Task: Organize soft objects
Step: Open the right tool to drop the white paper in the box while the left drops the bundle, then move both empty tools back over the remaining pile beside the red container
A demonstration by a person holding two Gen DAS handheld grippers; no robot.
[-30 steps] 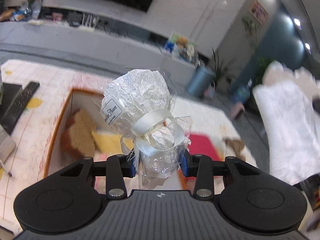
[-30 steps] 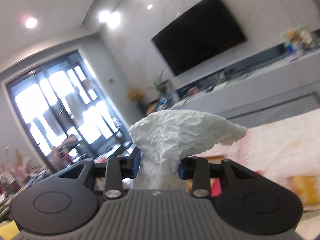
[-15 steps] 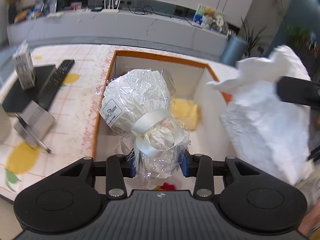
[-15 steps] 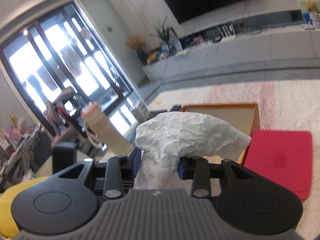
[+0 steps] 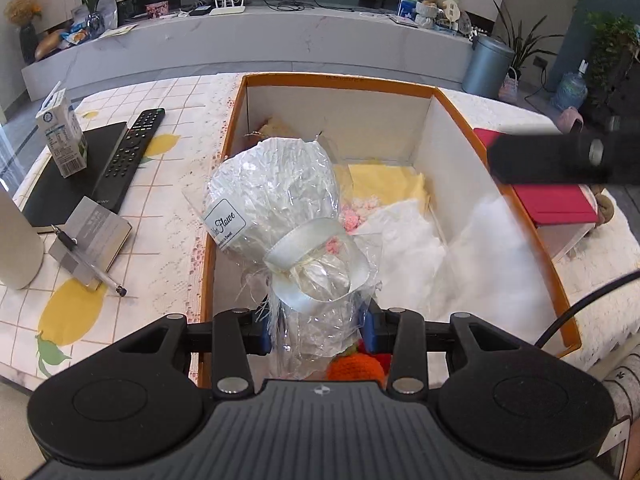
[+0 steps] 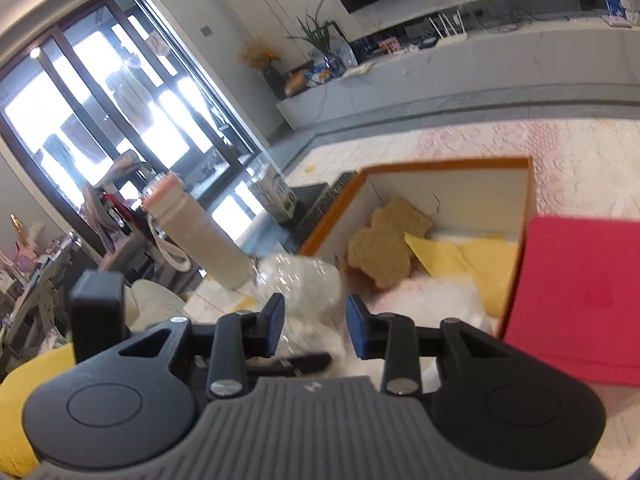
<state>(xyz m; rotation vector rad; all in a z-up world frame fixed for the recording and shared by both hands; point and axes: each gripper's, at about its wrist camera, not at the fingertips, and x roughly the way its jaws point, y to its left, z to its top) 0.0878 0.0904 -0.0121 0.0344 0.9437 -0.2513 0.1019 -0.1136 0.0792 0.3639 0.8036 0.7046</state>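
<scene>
On the table (image 5: 168, 240) we see a remote (image 5: 130, 156). Our left gripper (image 5: 318, 330) has its jaws shut on a bundle (image 5: 276, 196) over the box (image 5: 340, 80). Our right gripper's (image 6: 315, 322) jaws hold nothing, and the white cloth (image 5: 480, 264) lies in the box

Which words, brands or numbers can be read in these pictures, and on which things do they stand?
"Flowe", in script; the word before it is hidden: white label on the cellophane-wrapped bundle.
"SONY", very small: lower end of the remote control.
Milk carton: print too small to read.
Grey notebook: lettering blurred.
</scene>
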